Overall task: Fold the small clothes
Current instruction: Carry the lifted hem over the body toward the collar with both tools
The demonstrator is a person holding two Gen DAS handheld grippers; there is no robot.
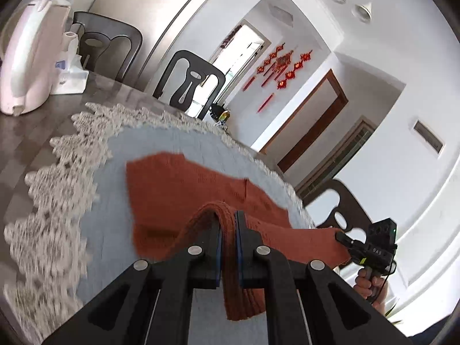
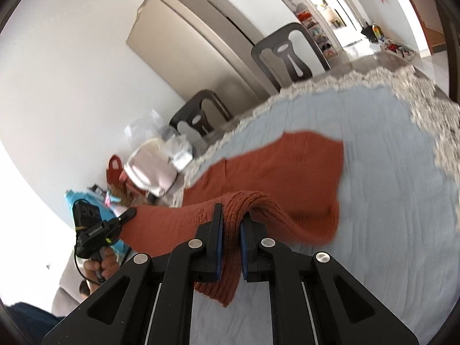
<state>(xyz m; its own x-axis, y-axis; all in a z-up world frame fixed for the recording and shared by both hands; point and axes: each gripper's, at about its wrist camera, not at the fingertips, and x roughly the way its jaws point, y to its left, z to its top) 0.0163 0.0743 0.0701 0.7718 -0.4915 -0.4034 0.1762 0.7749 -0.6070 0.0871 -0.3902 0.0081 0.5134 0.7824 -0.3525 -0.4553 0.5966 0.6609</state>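
Observation:
A rust-red knitted garment (image 1: 184,189) lies partly on a pale blue cloth (image 1: 120,230) with a lace border. My left gripper (image 1: 228,215) is shut on the ribbed hem of the garment, which bunches between its blue pads and hangs below them. My right gripper (image 2: 231,210) is likewise shut on the ribbed hem of the knitted garment (image 2: 302,166). The near edge is raised off the cloth and stretched between both grippers. The right gripper (image 1: 345,238) shows at the garment's far corner in the left wrist view, the left gripper (image 2: 129,212) in the right wrist view.
A white appliance (image 1: 28,57) and a tissue box (image 1: 70,77) stand on the dark table (image 1: 34,126) at the left. Dark chairs (image 1: 189,80) stand around the table. A fridge (image 2: 195,37) and bags (image 2: 149,169) lie beyond the table's edge.

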